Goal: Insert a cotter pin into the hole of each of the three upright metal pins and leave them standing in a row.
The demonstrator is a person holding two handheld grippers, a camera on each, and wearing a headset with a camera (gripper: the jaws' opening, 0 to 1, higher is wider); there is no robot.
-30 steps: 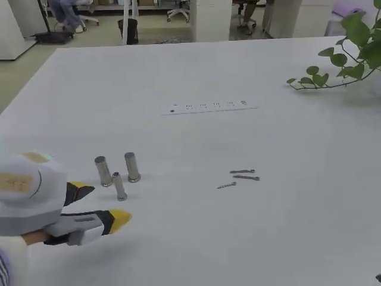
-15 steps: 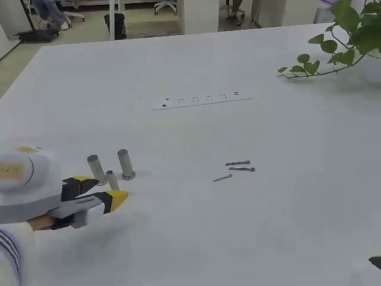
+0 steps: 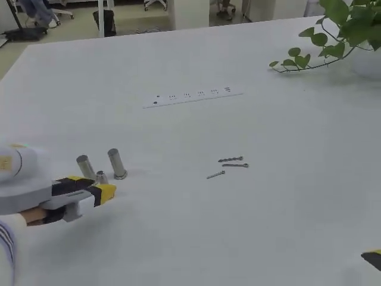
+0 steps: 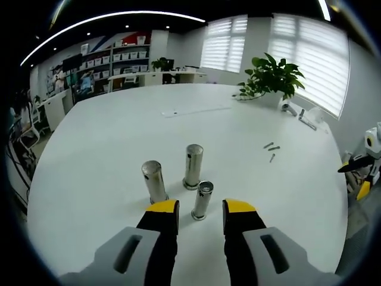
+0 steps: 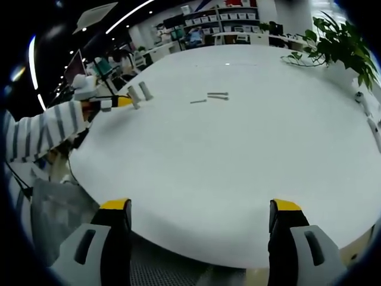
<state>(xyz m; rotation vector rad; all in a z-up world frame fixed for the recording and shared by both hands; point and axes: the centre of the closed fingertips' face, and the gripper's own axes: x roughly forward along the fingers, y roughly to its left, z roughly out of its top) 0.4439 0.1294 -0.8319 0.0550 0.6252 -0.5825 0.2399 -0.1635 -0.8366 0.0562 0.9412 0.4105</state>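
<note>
Three upright metal pins stand in a cluster at the table's left: a tall one (image 3: 116, 164), another (image 3: 83, 166) and a shorter one (image 3: 101, 177). In the left gripper view the short pin (image 4: 202, 199) stands just ahead of my left gripper (image 4: 201, 210), between its yellow tips without touching them. The other two pins (image 4: 155, 180) (image 4: 193, 166) stand behind it. My left gripper (image 3: 98, 186) is open. Three cotter pins (image 3: 229, 159) (image 3: 215, 174) lie flat mid-table. At the near table edge my right gripper (image 5: 201, 205) is wide open and holds nothing.
A white power strip (image 3: 192, 96) lies flat farther back on the table. A leafy plant (image 3: 333, 30) trails over the far right corner. The white tabletop (image 3: 268, 226) stretches wide between the pins and the right gripper. Chairs stand beyond the table.
My left gripper has moved forward to the pins, and its tips now flank the short one, with the jaws narrower than before. The head camera has tilted. Pins and cotter pins have not moved.
</note>
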